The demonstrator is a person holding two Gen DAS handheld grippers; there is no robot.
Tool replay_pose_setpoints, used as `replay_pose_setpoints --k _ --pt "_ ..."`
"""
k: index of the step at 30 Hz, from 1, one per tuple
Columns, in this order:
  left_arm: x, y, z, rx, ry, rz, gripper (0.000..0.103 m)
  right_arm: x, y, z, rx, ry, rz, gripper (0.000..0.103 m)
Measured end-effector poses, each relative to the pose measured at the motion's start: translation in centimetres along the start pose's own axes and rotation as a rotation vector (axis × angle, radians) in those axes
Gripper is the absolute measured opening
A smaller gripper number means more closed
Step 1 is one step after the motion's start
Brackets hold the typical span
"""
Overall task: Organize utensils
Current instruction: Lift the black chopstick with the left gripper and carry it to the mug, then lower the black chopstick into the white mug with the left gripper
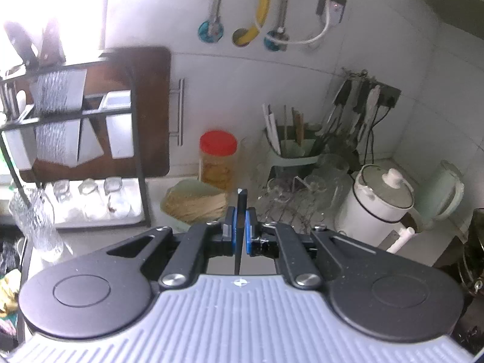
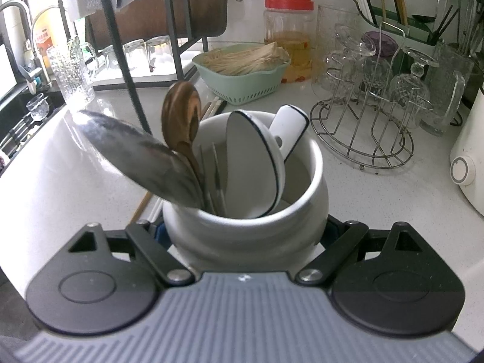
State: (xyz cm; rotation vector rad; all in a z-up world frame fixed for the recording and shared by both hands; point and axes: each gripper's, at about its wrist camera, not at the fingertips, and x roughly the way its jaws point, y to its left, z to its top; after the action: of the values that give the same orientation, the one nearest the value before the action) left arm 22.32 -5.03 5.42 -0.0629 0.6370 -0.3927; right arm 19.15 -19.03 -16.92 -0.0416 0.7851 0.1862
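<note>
Left gripper: you hold it clenched on a thin dark utensil, seen edge-on; the blue pads press its two flat sides. Its squared tip stands just above the pads and the rest runs back toward the camera. What kind of utensil it is you cannot tell.

Left gripper position: raised above the counter, pointing down toward the back wall, with the utensil clear of everything on the counter.

Right gripper: you hold it closed around the lower body of a white ceramic crock; its fingers sit on either side of the crock, mostly hidden behind it.

Crock contents: a large metal spoon leaning out to the left, a wooden spoon upright beside it, thin metal handles near the middle, and a white spoon with a dark rim leaning at the right.

Crock position: on the white countertop, near its front edge.

Loose items: pale chopsticks lie on the countertop behind the crock, partly hidden by it.

Behind the crock: a green basket of pale sticks, then a red-lidded jar.

Right of the crock: a wire rack with upturned glassware.

Back corner: a green utensil holder with upright chopsticks, beside a white kettle.

Left side: a black dish rack with a cutting board behind it and glasses below.
</note>
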Motion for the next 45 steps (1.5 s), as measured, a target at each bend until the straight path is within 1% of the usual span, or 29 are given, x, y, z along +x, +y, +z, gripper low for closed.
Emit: replay_pose_setpoints --k 10,16,19,24,28,32,37,41,45 --pt "-2.6 -2.1 2.0 0.02 -0.077 -0.052 0.006 0.0 0.1 0.0 0.0 -0.002 0.0 0.092" --pt "-3.3 -3.0 3.1 0.025 -0.112 -0.074 0.006 0.0 -0.1 -0.1 -0.003 -0.004 0.006 0.092" --pt "-3.3 -3.3 3.3 0.029 -0.118 -0.082 0.006 -0.1 -0.1 -0.2 -0.003 -0.007 0.009 0.092" --pt "-2.7 -3.5 3.2 0.013 -0.105 -0.099 0.006 -0.1 -0.1 -0.2 -0.003 -0.007 0.01 0.092" --pt "-1.8 -3.5 2.7 0.017 -0.079 -0.106 0.006 -0.1 -0.1 -0.2 -0.004 -0.009 0.01 0.092" --pt "-0.5 -3.5 2.1 0.009 -0.034 -0.11 0.006 -0.1 -0.1 -0.2 -0.005 -0.011 0.01 0.092" --pt "0.6 -3.9 1.7 0.024 0.018 -0.111 0.006 -0.1 0.0 -0.2 -0.002 -0.015 0.009 0.092" --pt "1.7 -4.2 1.8 0.038 0.087 -0.122 0.006 -0.1 0.0 -0.3 0.001 -0.019 0.006 0.092" --pt "3.0 -4.1 1.8 0.004 0.173 -0.143 0.006 -0.1 0.0 -0.3 0.009 -0.017 0.002 0.092"
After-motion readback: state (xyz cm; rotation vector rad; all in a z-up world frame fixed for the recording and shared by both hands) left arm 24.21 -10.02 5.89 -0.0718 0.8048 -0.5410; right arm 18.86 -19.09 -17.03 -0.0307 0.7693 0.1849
